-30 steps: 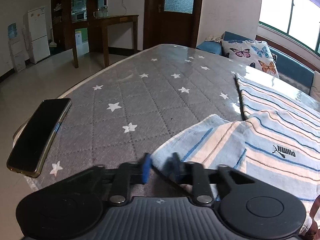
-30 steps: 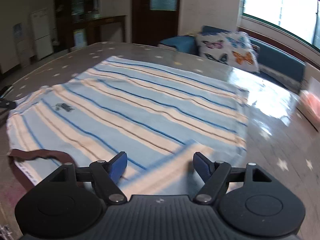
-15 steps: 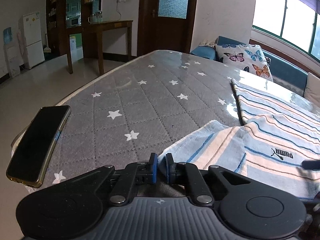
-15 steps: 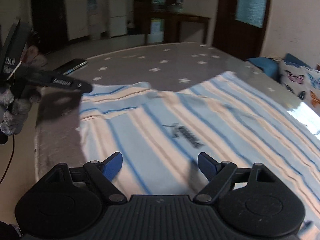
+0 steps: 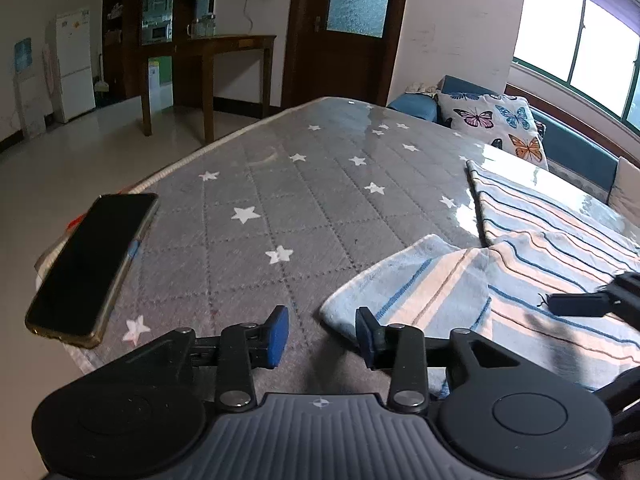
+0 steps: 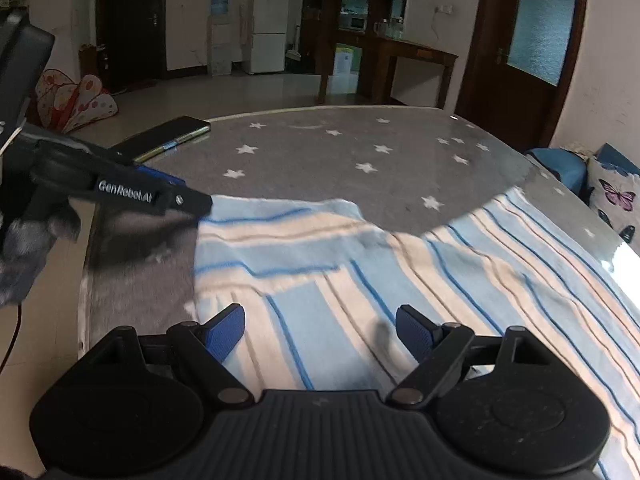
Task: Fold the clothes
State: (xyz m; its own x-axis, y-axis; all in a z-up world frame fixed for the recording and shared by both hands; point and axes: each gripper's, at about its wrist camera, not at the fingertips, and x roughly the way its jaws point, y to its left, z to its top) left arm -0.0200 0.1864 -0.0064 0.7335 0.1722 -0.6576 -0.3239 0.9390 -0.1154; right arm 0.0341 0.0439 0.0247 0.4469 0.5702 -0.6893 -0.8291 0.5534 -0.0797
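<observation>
A light blue striped garment (image 5: 532,264) lies spread on the grey star-patterned table (image 5: 304,200), its sleeve folded in over the body. My left gripper (image 5: 322,336) is open at the sleeve's corner, which lies between its fingers and is not pinched. My right gripper (image 6: 320,330) is open and empty just above the garment (image 6: 400,280). The left gripper's finger (image 6: 160,200) shows in the right wrist view at the sleeve's left corner. The right gripper's finger (image 5: 580,304) shows at the right edge of the left wrist view.
A black phone (image 5: 88,264) lies at the table's near left corner, also in the right wrist view (image 6: 168,136). A blue sofa with a butterfly cushion (image 5: 496,124) stands behind the table. A wooden desk (image 5: 208,64) and a white fridge (image 5: 74,64) stand further back.
My left gripper has opened and let go of the sleeve corner, which now lies on the table. My right gripper has swung left across the garment and stayed open.
</observation>
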